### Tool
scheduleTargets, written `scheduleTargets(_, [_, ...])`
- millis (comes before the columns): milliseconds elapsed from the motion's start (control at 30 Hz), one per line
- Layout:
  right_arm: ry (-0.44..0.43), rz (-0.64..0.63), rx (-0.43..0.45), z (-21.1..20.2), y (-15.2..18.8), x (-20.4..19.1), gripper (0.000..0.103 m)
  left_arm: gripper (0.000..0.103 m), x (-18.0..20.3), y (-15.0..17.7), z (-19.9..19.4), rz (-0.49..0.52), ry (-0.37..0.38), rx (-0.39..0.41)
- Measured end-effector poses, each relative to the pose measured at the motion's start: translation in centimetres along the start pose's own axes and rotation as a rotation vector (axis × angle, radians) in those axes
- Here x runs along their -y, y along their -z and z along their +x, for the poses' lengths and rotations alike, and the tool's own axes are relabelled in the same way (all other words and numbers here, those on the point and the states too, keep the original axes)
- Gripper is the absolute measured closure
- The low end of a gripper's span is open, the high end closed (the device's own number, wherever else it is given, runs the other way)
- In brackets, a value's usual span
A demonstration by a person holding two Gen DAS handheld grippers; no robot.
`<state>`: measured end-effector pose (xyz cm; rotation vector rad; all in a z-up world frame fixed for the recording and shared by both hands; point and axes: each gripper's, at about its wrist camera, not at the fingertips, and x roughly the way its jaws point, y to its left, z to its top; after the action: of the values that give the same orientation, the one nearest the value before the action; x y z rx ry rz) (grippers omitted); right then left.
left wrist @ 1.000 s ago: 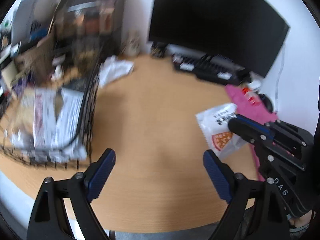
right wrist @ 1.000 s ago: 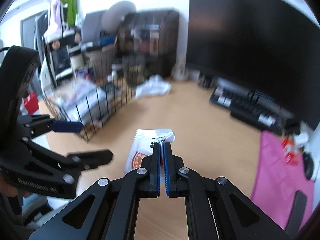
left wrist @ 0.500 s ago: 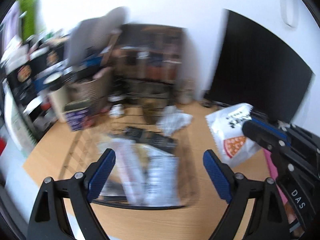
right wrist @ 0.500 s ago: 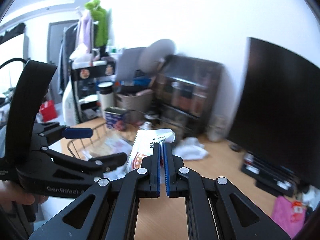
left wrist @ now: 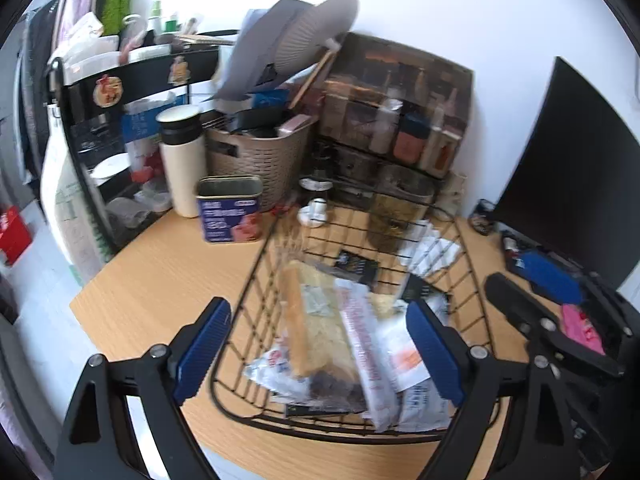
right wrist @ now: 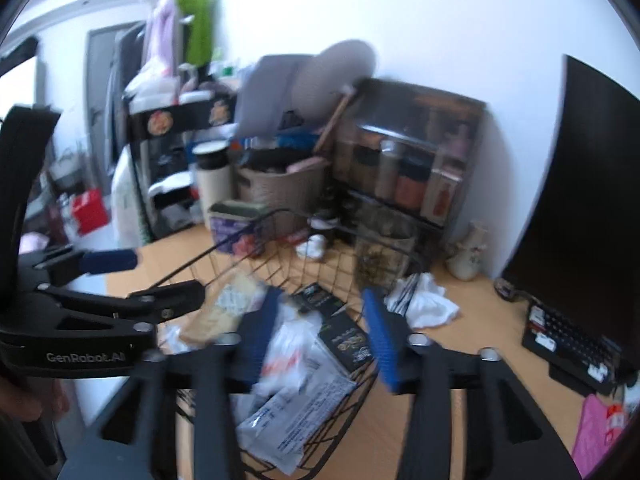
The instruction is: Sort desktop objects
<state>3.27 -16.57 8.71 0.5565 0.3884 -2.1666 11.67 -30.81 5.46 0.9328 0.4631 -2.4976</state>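
We hold both tools over the black wire basket that sits on the wooden table. Our left tool has its blue pads spread wide with nothing between them; below the gap lie the packets already in the basket. Our right tool is opening at this moment, its pads apart and pressing on nothing. The white snack bag with the orange print shows blurred between those pads, over the other packets in the basket; we cannot tell whether it is resting yet. In the left view the same bag shows by the right pad, among the packets near the basket's right side. A flat tan packet and a dark packet lie in the basket too. Behind the basket stand a blue tin, a white flask and a brown woven bin. A crumpled white tissue lies on the table just right of the basket, and a black monitor stands further right.
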Motion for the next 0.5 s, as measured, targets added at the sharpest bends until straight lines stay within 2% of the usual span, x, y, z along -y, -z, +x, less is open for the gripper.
scheduleTargets(33, [-0.005,0.015,0.009,-0.3,0.0,0.2,0.029,0.013,0.0,0.0,-0.1,-0.005,0.003,-0.005])
scheduleTargets(67, [-0.007,0.026,0.013,-0.5,-0.1,0.4,0.028,0.013,0.0,0.1,-0.3,-0.008,0.003,-0.006])
scheduleTargets(200, [0.005,0.022,0.02,-1.7,0.0,0.8,0.028,0.011,0.8,0.3,-1.1,0.01,-0.036,0.006])
scheduleTargets(300, [-0.002,0.043,0.008,-2.2,0.4,1.3,0.028,0.004,1.6,0.4,-1.6,0.033,-0.066,0.024])
scheduleTargets(500, [-0.008,0.06,-0.017,-2.9,1.5,2.0,0.028,0.004,2.1,0.7,-2.0,0.029,-0.061,0.019])
